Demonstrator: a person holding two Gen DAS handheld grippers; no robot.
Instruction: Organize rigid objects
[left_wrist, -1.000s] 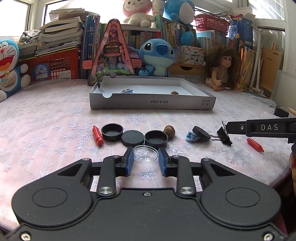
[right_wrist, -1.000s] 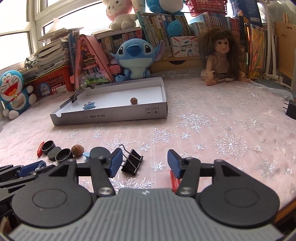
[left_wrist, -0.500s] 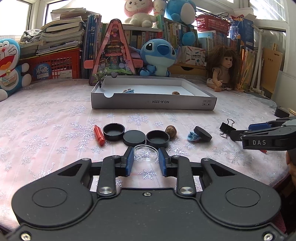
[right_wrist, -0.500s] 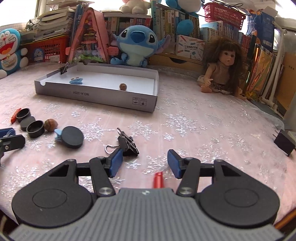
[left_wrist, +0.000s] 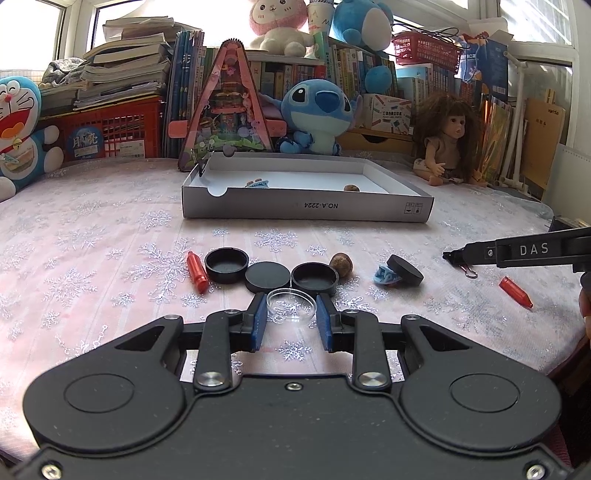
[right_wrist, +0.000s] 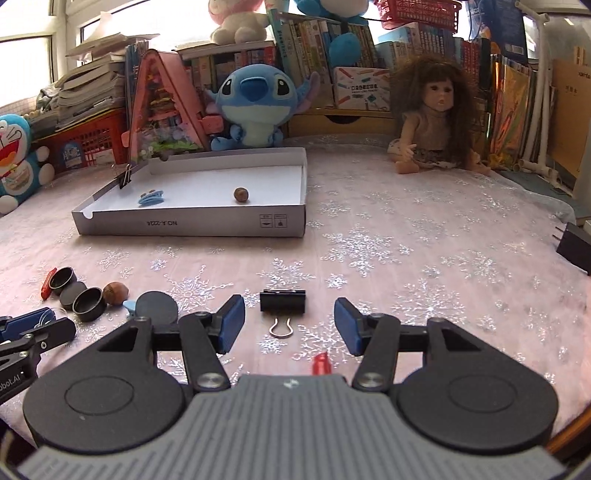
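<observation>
Hiding most of the red crayon (right_wrist: 320, 363), the right gripper (right_wrist: 289, 323) gapes.

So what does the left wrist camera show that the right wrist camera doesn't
Only the left wrist view shows the clear dish between the left claw pads, and the whole right-hand red crayon. Only the right wrist view shows the binder clip in full, lying ahead of the open right claw. Both show the white box, the black lids and the nut.
</observation>
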